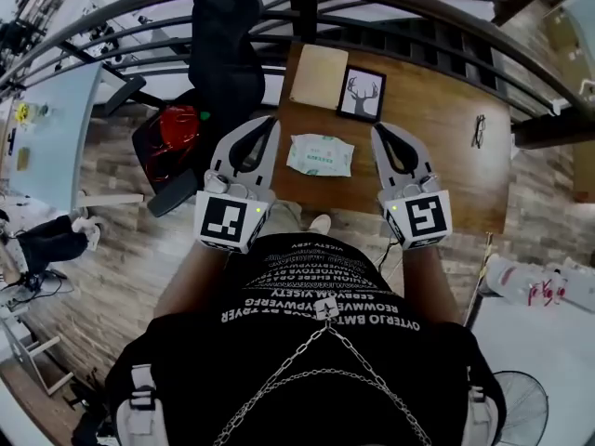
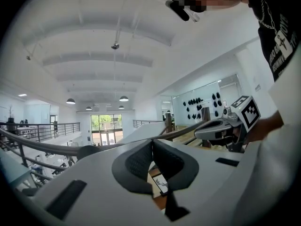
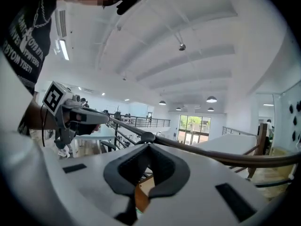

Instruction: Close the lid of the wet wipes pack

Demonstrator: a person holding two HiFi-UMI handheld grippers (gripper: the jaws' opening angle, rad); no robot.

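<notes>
Found the soft white-and-green plastic wet wipes pack (image 1: 320,154) lying flat on the brown wooden table (image 1: 446,170), near its front edge, between the two grippers and touched by neither. Noted the white left gripper (image 1: 265,124) with jaws pressed together on nothing, and the white right gripper (image 1: 382,131) likewise closed and empty, both held above the table and pointing about level.

Judged the pack light, limp and slick-skinned, likely to slide or buckle under a sideways push. Judged the stiffer flap on its top face the only firm part, best pressed straight down with closed tips while the other gripper steadied an edge of the pack. Could not tell whether that flap stood open or shut.

Made out a green printed band on the pack, its writing too small to read. Saw a black-framed picture of a deer's head (image 1: 362,94) and a tan flat board (image 1: 319,75) behind the pack. Read no brand name anywhere.
</notes>
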